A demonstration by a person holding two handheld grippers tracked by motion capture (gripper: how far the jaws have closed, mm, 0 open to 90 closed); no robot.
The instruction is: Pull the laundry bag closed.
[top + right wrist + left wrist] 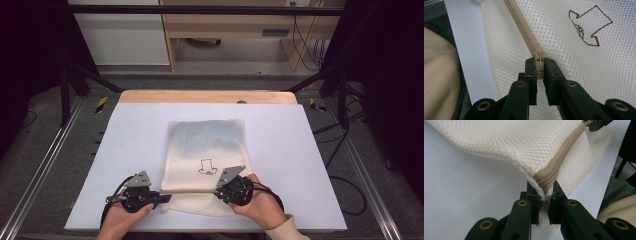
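High view: a mesh bag (205, 165) lies on the table (125, 150); left gripper (162, 198) fingers clench its zipper end, right gripper (217, 192) fingers clench the zipper pull (539, 65).

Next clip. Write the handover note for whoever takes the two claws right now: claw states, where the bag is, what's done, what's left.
Left claw: shut on the bag's corner at the zipper's end, pinning it.
Right claw: shut on the zipper pull at the other end of the zipper.
Bag: cream mesh, flat on the white table, zipper along the near edge between the two claws, something bluish inside at the far end.
Done: both grips are set.
Left: probably draw the pull along the zipper toward the left claw while that claw holds the corner. Whether the teeth ahead of the pull are open or closed is hard to tell.
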